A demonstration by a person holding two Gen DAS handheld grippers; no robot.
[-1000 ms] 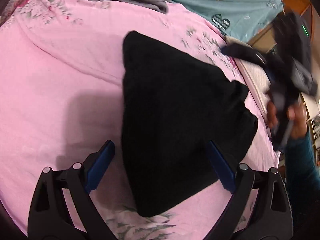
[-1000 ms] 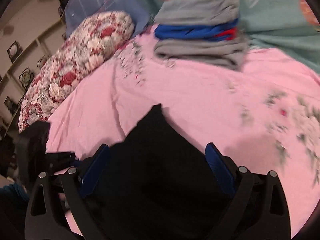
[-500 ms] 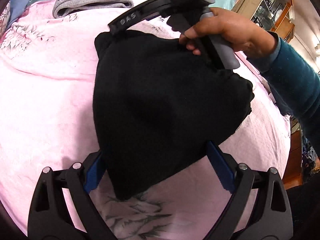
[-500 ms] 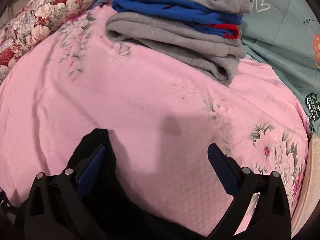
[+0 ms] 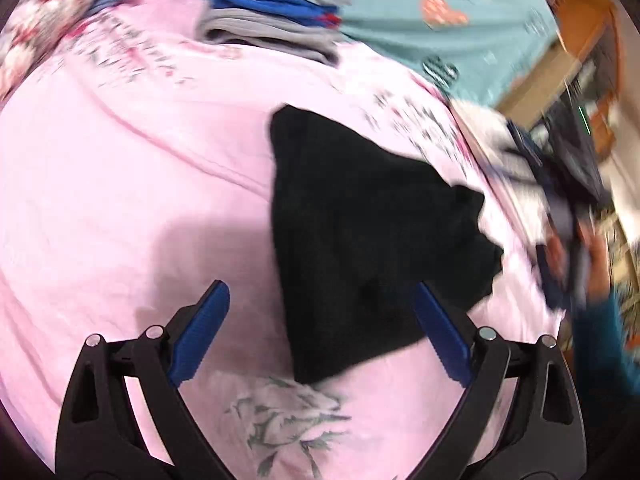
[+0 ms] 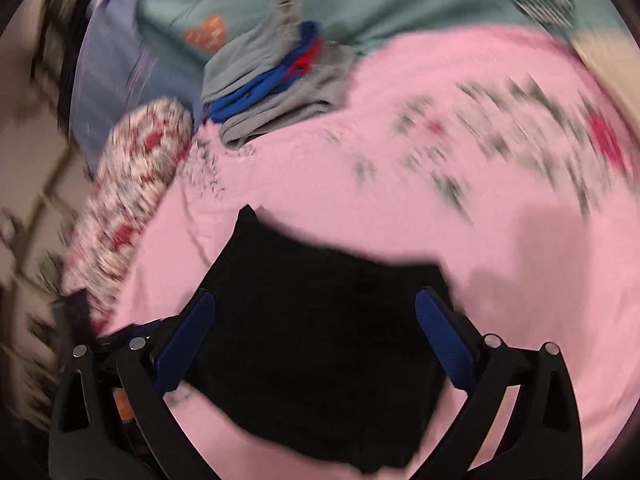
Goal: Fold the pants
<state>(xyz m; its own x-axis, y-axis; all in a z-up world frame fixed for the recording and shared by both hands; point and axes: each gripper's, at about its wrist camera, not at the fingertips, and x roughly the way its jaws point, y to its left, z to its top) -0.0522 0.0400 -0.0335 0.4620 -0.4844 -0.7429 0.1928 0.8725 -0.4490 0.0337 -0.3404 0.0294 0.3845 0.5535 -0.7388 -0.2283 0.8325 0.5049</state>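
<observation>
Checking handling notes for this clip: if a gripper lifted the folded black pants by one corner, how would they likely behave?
The pants would probably sag and unfold: they are soft cloth lying flat with limp, uneven edges. They look thick and fuzzy, so likely not slippery in the blue pads. Pushed across the pink sheet, they would probably bunch rather than slide.

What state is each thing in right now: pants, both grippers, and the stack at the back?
Black pants: folded, lying flat on the pink bedspread, held by neither gripper.
Left gripper: open, empty.
Right gripper: open, empty, above the pants.
Clothes stack: folded, piled, untouched.
</observation>
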